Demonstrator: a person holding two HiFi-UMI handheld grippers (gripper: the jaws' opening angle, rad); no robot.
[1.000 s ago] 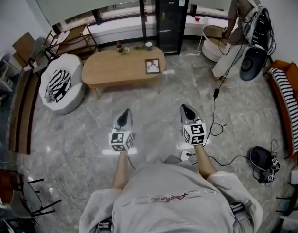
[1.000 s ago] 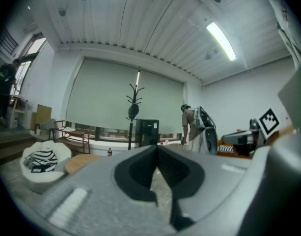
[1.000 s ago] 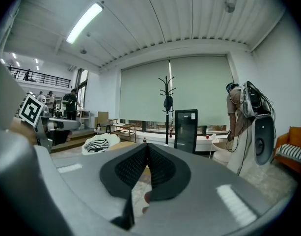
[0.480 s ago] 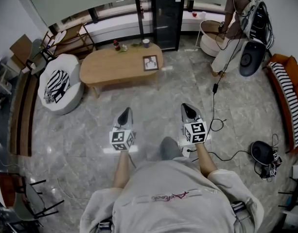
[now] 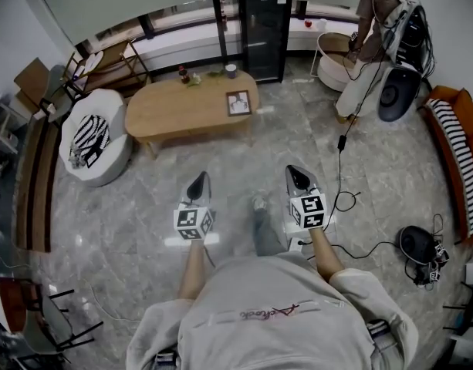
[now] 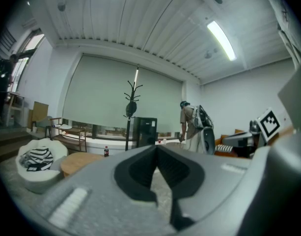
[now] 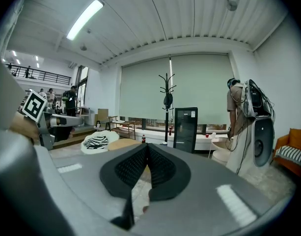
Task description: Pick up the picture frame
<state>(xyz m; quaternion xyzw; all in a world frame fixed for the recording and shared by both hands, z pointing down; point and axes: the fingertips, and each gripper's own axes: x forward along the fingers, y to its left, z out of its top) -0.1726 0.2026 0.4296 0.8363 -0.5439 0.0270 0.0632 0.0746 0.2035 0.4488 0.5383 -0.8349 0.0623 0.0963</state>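
- Step in hand, as I judge it: the approach. The left gripper and the right gripper are held side by side just below the centre of the head view, over bare floor and well short of the table. No reach for the frame has begun.
- The next move calls for walking up to the table, parting the jaws of one gripper, and bringing them onto an edge of the frame, which looks thin and awkward to grip.
- Left gripper: in its own view the dark pads are pressed together at the tips, with nothing between them. It is clenched and empty.
- Right gripper: the same, with the ribbed pads meeting along one line and only floor showing beneath them.
- The picture frame sits on the right end of the oval wooden table, above centre in the head view, near the table's edge. Whether it lies flat or leans I cannot tell.
- Farther out, a small bottle stands at the table's far edge, a black cabinet stands behind the table at top centre, and another person bends over at the upper right.
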